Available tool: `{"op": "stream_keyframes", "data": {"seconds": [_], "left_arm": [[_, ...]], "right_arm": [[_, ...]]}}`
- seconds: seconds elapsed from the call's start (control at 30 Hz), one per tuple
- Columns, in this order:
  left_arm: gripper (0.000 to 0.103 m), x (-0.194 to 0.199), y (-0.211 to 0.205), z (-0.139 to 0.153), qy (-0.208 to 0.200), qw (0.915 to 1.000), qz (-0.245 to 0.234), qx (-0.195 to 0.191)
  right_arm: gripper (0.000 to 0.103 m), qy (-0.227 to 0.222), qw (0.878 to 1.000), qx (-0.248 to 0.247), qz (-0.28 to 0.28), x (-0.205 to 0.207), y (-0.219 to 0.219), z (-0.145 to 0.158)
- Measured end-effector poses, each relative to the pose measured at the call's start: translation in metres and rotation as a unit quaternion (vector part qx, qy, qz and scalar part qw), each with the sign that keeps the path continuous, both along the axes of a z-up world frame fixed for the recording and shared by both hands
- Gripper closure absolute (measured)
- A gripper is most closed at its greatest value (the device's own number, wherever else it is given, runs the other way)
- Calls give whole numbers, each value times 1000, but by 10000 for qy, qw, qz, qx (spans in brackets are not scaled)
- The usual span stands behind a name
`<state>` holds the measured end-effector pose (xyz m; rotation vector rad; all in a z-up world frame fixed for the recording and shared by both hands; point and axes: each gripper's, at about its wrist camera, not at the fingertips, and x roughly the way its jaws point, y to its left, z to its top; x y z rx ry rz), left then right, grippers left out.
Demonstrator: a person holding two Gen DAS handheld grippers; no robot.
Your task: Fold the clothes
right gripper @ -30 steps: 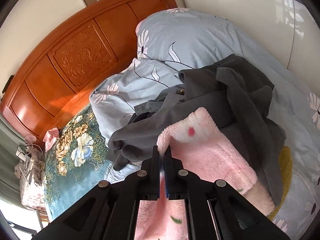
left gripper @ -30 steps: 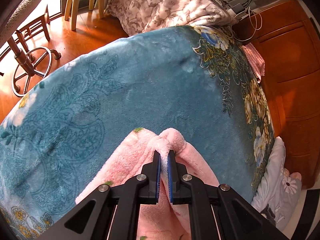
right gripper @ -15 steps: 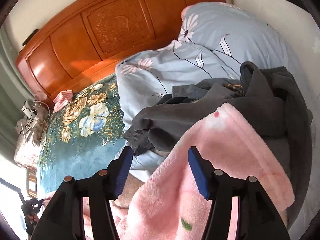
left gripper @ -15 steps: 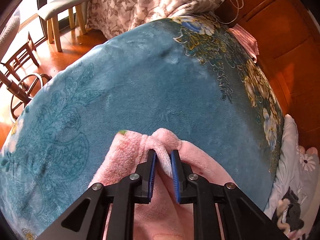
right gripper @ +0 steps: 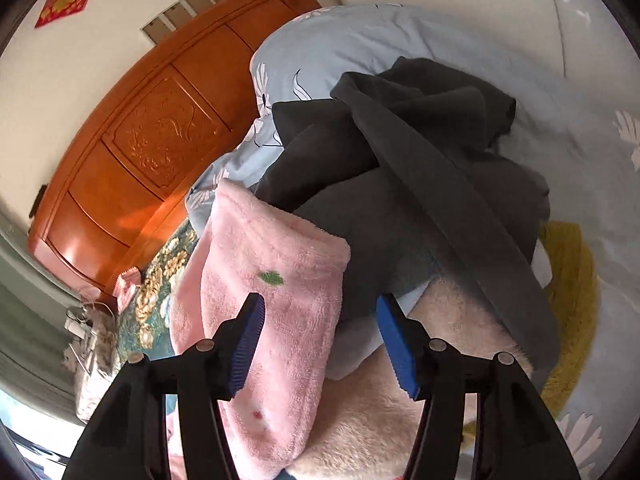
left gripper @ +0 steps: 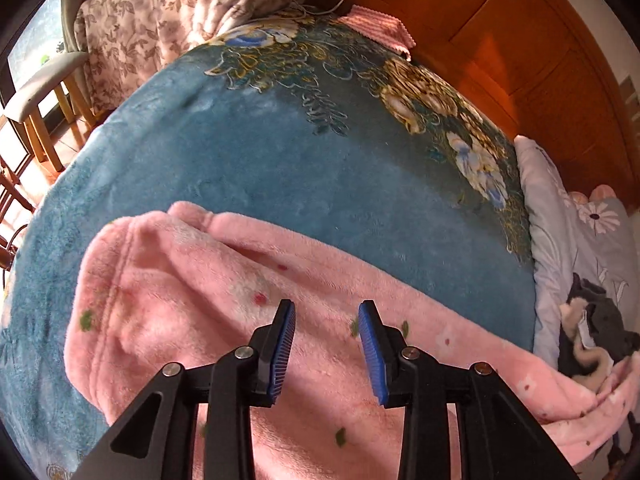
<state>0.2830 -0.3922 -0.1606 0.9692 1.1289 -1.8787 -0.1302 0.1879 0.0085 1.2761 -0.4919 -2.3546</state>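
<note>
1. Left tongs (left gripper: 327, 350) are spread wide, blue pads apart, gripping nothing; they hover just above the pink fleece garment (left gripper: 224, 304).
2. That pink fleece garment lies stretched across the teal floral blanket (left gripper: 256, 152) on the bed, one rounded end toward the left of the left-wrist view, the rest running off to the lower right.
3. Small red and green specks dot the fleece; a seam line runs along its left end.
4. Right tongs (right gripper: 320, 344) are wide open too, nothing between the pads.
5. In the right-wrist view, a folded-over end of the pink garment (right gripper: 272, 280) sits under the left pad (right gripper: 246, 346), with a green spot showing near the top.
6. Just beside it, to the right, a heap of dark grey clothing (right gripper: 420, 184) is piled on the pale blue floral duvet (right gripper: 400, 36).
7. A cream fleece piece (right gripper: 440, 360) lies below the grey heap, under the right pad, and a mustard-yellow item (right gripper: 572, 292) peeks out at the far right.
8. The carved wooden headboard (right gripper: 152, 144) stands behind the bedding.
9. A small pink cloth (left gripper: 376, 28) rests at the blanket's far edge, by the headboard.
</note>
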Motion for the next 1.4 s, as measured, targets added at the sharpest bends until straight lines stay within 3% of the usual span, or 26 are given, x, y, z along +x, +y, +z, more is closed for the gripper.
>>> {"op": "stream_keyframes", "data": {"seconds": [0.1,0.23,0.37,0.43,0.47,0.5,0.53,0.63,0.8,0.87,0.93,1.07,1.17,1.23,1.3,1.4], "left_arm": [[67,-4,11,-5,-66,9999,-107,91],[66,0,17,-12,-136,9996,-101,207],[67,3,23,-19,-206,9992,-95,323],[67,4,26,-22,-240,9990,-98,368],[67,3,28,-20,-253,9991,-127,328],[66,2,29,-19,-265,9991,-158,284],[66,1,30,-17,-264,9992,-178,254],[66,-1,31,-12,-169,9994,-187,233],[66,-4,31,-4,-47,9995,-253,163],[66,-6,32,-7,-85,9993,-292,203],[66,-8,34,-13,-176,9989,-333,282],[66,-5,34,-24,-381,9981,-325,353],[66,3,31,-33,-469,9976,-215,460],[66,9,30,-35,-447,9977,-135,491],[66,10,30,-32,-405,9980,-105,471],[66,7,31,-27,-305,9985,-139,427]], "right_arm": [[43,-169,9990,-329,-264,-18,-2,-13],[58,-124,9981,-525,-293,-31,-19,-13],[58,110,9994,-126,304,-35,-59,-7],[60,74,9994,136,319,-38,-71,-10],[64,57,9993,224,282,-40,-74,-9],[82,40,9992,310,244,-41,-77,-8],[86,45,9989,393,234,-42,-79,-4],[91,325,9968,636,347,-37,-87,24],[93,1283,9908,315,310,-32,-60,97],[93,1267,9903,557,119,-39,-47,95],[93,918,9923,827,-78,-51,-32,70],[93,135,9964,603,-587,-60,-3,15],[92,215,9951,738,-627,-56,-10,14],[92,486,9938,869,-501,-50,-22,35],[92,1127,9871,1134,-85,-28,-48,68],[92,2163,9603,1602,740,18,-102,108]]}}
